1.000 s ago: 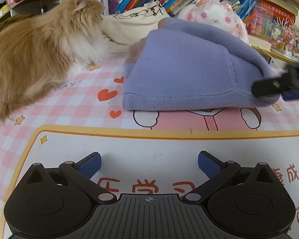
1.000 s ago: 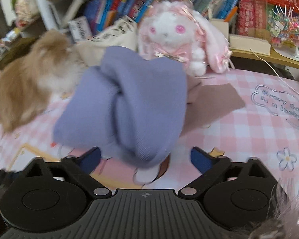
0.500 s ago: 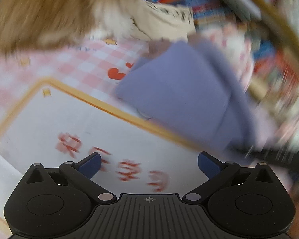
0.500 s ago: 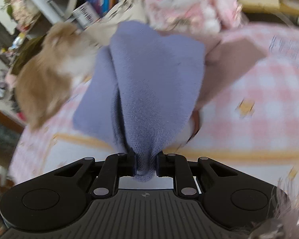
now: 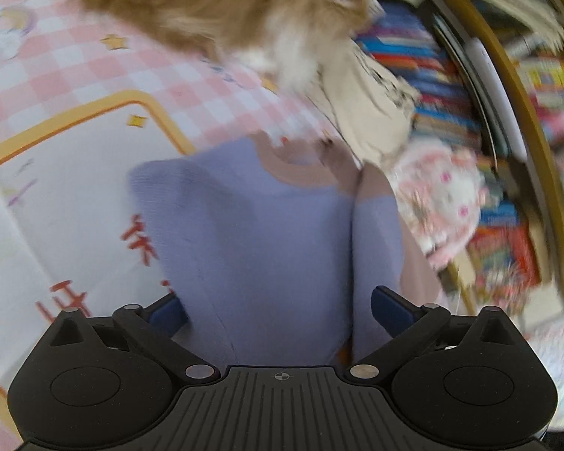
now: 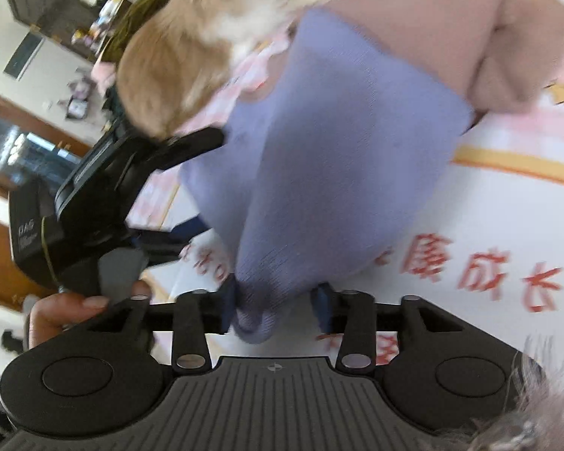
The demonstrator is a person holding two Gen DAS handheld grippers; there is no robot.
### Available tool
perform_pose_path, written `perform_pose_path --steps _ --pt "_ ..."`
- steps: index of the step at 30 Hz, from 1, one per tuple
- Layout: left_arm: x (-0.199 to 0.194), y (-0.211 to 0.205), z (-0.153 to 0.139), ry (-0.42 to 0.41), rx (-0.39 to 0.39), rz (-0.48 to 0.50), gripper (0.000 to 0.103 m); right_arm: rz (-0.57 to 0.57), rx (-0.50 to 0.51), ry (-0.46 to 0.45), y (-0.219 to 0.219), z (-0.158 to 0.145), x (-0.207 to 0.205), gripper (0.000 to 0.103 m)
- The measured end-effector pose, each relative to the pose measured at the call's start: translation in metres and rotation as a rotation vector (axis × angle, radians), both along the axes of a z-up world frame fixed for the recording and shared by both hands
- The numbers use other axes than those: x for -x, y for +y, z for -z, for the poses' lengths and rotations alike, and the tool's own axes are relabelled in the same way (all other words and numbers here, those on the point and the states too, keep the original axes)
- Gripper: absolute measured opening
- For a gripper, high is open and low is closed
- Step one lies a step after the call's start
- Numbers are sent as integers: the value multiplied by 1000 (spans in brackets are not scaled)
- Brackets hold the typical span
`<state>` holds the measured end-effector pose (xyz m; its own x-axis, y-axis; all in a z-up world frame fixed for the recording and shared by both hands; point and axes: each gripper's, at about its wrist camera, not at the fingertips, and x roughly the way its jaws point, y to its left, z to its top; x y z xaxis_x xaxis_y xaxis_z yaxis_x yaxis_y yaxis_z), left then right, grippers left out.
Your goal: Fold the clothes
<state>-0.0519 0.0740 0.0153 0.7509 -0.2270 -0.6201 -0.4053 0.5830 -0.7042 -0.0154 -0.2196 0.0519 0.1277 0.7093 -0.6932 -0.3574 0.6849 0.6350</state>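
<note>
A purple knit garment [image 5: 267,233] with a pinkish-brown collar and lining lies folded on the pink checked table mat [image 5: 56,67]. My left gripper [image 5: 278,312] straddles its near end. The jaws stand wide and are closing, with cloth between them and no clear press. In the right wrist view the garment [image 6: 342,143] runs down to a bunched corner. That corner sits between the pads of my right gripper [image 6: 276,308], whose jaws are opening. Only the left pad touches the cloth. The left gripper [image 6: 210,184] shows there at the garment's left edge, held by a hand [image 6: 67,308].
A fluffy orange-and-white cat [image 5: 225,3] sits on the mat just beyond the garment, close to its collar. Behind are a cream tote bag [image 5: 368,112], a pink plush rabbit [image 5: 443,199] and a shelf of books [image 5: 432,75]. The white printed panel [image 6: 507,206] lies to the right.
My right gripper had pinched the garment's corner half a second ago; its jaws now stand apart. My left gripper rolled and moved over the garment, which now lies between its jaws.
</note>
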Motion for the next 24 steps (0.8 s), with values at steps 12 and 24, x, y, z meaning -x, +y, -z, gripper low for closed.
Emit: perform_pose_path --steps 12,24 --pt "20 16 -1 -18 -21 -12 12 105 255 -381 -4 -32 6 66" --pt "1 44 -31 -82 -218 116 12 151 338 -298 30 -5 -54 67"
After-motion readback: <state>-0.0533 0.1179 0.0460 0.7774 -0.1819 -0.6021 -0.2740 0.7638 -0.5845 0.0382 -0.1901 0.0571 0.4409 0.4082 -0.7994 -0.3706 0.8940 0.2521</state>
